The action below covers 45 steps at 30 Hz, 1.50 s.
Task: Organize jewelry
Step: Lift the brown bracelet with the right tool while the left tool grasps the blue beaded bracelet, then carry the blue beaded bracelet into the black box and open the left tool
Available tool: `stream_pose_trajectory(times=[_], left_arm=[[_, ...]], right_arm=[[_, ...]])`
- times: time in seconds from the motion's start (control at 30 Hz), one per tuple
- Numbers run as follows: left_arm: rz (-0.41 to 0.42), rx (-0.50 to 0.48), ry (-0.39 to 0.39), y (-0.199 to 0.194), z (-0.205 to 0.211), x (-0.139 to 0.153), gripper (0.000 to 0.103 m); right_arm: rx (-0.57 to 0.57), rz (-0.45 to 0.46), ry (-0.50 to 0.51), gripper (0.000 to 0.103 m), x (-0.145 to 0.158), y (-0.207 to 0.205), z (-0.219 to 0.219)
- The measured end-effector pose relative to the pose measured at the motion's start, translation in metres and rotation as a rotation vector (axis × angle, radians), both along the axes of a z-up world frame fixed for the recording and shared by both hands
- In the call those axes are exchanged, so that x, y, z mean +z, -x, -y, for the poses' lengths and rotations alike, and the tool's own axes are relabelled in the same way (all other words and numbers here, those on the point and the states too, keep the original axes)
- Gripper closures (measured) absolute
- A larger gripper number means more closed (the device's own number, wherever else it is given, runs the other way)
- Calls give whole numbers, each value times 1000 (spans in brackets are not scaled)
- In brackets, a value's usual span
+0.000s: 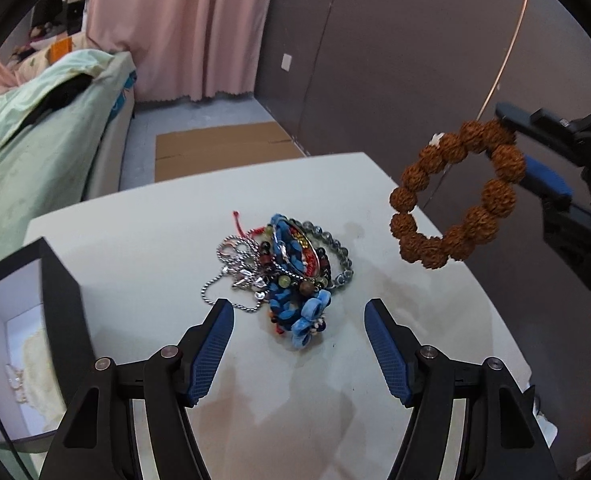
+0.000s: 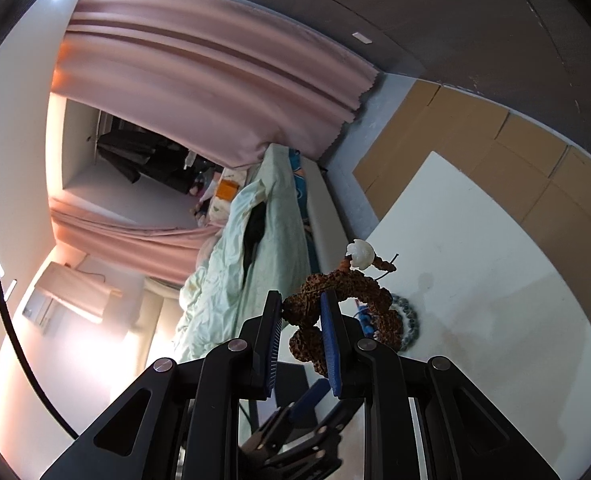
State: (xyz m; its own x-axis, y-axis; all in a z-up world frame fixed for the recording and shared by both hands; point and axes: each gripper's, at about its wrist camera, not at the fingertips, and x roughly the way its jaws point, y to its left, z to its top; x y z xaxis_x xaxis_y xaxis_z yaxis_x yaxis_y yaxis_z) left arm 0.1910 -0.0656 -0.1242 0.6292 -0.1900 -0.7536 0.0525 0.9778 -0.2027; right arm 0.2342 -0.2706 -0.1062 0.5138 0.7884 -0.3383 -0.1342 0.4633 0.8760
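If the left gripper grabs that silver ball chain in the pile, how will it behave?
The silver ball chain lies in loose loops, so it will probably hang limp. It looks tangled with the jewelry pile, so neighbours may drag along. Its fine links could slip from the open left hand-held gripper.

Black box (image 1: 61,280): cut by the left edge of the left wrist view; only one dark wall and part of the white interior show. Small pale items on the padding inside are too small to identify.

Jewelry pile (image 1: 287,276) beside the box: strands overlap, so individual pieces cannot be counted; lower layers are hidden.

Brown bead bracelet (image 2: 335,312): in the right wrist view the right gripper (image 2: 301,308) covers its near beads. The pile behind the bracelet is mostly hidden there; only a grey bead arc shows.

Left gripper (image 2: 295,420): partly visible below the bracelet in that view, blocked by the right gripper's body.
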Motion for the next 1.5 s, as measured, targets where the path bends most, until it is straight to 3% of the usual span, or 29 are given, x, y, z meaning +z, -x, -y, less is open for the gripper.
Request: stream_pose_trajectory(times=[0.07, 0.17, 0.23, 0.27, 0.37, 0.83, 1.2, 1.5], left_arm=[[-7, -1, -10, -4, 2, -4, 36], [-25, -10, -21, -9, 5, -11, 47], [-40, -12, -24, -12, 5, -16, 57], [-48, -10, -29, -13, 5, -18, 68], [-35, -7, -19, -11, 4, -16, 78], [94, 28, 55, 28, -28, 39, 80], [183, 129, 90, 66, -78, 75, 80], [225, 219, 103, 85, -120, 91, 80]], right_arm=[[0, -6, 4, 82, 0, -1, 0], [5, -9, 7, 82, 0, -2, -1], [9, -8, 10, 82, 2, 0, -1], [9, -9, 13, 82, 2, 1, -1], [10, -15, 23, 82, 1, 2, -2], [25, 4, 55, 82, 2, 11, -12], [86, 88, 33, 82, 12, 24, -40], [133, 93, 43, 82, 10, 32, -70]])
